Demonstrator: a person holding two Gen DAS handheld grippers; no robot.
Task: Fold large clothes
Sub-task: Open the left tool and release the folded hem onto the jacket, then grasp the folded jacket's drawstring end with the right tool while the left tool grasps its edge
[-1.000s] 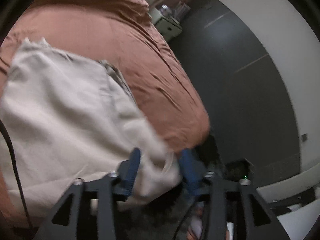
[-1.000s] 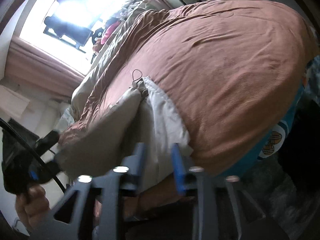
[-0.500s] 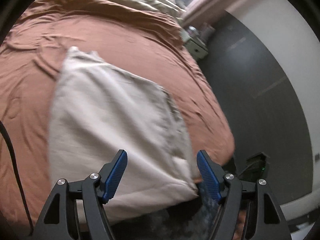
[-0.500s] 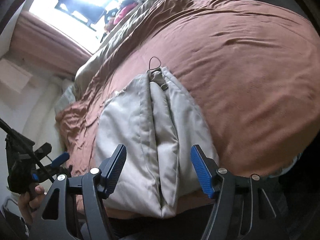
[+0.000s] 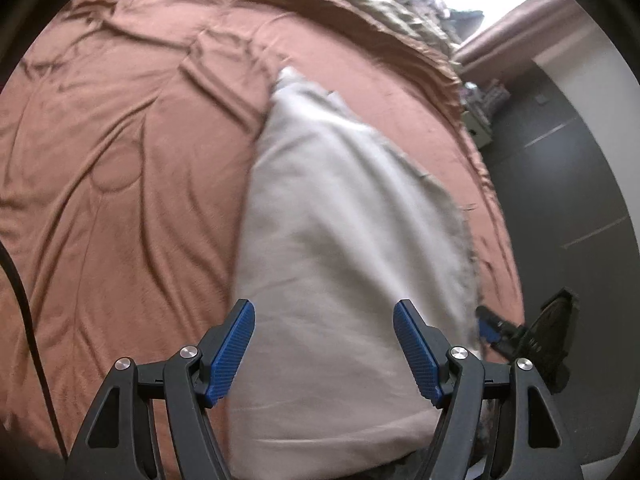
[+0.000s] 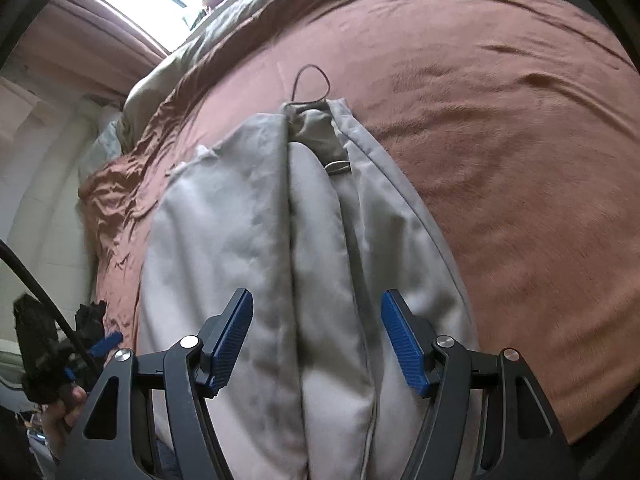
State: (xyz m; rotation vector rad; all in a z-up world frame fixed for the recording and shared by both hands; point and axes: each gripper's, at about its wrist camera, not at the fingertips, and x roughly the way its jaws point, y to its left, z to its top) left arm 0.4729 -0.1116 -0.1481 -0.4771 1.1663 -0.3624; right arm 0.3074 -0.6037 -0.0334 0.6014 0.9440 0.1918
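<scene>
Beige garment (image 5: 344, 248) folded on the brown bed cover (image 5: 120, 168), left claw (image 5: 324, 348) spread and empty above it, right claw (image 6: 316, 340) likewise spread, gripping nothing.

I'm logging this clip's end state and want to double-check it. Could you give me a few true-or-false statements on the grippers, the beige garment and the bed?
1. The left gripper is open, its blue-padded fingers gripping nothing. True.
2. The right gripper is clamped on the cloth. False: it is open, with the cloth only seen between its fingers.
3. The folded beige fabric garment lies on the rust-brown bedspread. True.
4. The garment hangs in the air. False: it rests on the bed.
5. A thin dark cord loop shows at the garment's far end. True.
</scene>
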